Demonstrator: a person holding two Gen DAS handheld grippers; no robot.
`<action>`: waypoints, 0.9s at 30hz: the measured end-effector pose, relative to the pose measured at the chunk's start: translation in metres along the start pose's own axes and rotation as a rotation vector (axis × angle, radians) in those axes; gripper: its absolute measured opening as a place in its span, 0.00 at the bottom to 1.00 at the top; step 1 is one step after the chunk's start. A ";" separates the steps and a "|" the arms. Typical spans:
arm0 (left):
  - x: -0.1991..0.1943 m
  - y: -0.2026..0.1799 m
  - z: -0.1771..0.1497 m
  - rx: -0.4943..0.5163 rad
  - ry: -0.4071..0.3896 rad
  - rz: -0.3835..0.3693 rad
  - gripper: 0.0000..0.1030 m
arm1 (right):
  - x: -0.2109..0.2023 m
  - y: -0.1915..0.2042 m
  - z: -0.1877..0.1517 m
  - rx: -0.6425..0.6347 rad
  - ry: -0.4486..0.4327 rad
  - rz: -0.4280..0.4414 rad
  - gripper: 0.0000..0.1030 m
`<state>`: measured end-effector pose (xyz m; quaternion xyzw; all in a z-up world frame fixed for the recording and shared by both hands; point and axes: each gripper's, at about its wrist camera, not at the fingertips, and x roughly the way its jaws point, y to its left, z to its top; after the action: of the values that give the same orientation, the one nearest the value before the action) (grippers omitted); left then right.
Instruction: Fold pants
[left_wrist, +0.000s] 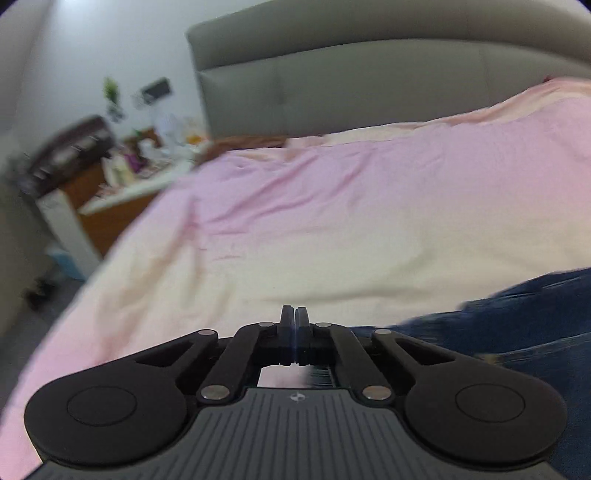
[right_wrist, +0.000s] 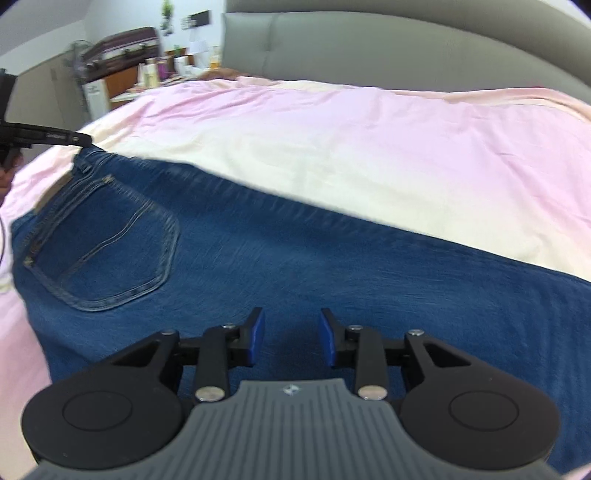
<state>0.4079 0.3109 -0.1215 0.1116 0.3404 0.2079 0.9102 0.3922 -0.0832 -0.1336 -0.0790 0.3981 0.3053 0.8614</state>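
Observation:
Blue denim pants (right_wrist: 295, 258) lie flat across the bed, with a back pocket (right_wrist: 110, 247) facing up at the left. My right gripper (right_wrist: 291, 330) hangs just above the denim, open, its blue pads (right_wrist: 258, 334) apart with nothing pinched between them. My left gripper (left_wrist: 294, 314) is shut, its fingers pressed together over the cream sheet with no cloth showing between them. The pants (left_wrist: 517, 317) lie to its right. In the right wrist view the left gripper (right_wrist: 85, 140) sits right at the far waistband corner of the pants.
The bed sheet (left_wrist: 332, 206) is pink and cream, and a grey padded headboard (right_wrist: 369, 48) stands behind it. A cluttered wooden bedside unit (left_wrist: 118, 173) and a dark case (left_wrist: 70, 147) stand past the bed's left edge. A hand (right_wrist: 5, 177) holds the left tool.

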 end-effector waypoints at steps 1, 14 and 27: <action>0.009 0.002 -0.002 0.019 0.009 0.040 0.00 | 0.005 0.004 0.003 -0.005 -0.002 0.018 0.28; -0.034 0.019 -0.015 -0.085 0.028 -0.273 0.06 | 0.114 0.025 0.059 0.041 0.036 -0.067 0.30; -0.017 -0.068 -0.050 0.193 0.168 -0.332 0.19 | 0.018 0.008 -0.012 0.037 0.098 -0.020 0.38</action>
<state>0.3839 0.2464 -0.1721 0.1228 0.4471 0.0302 0.8855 0.3891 -0.0732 -0.1540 -0.0818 0.4446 0.2848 0.8453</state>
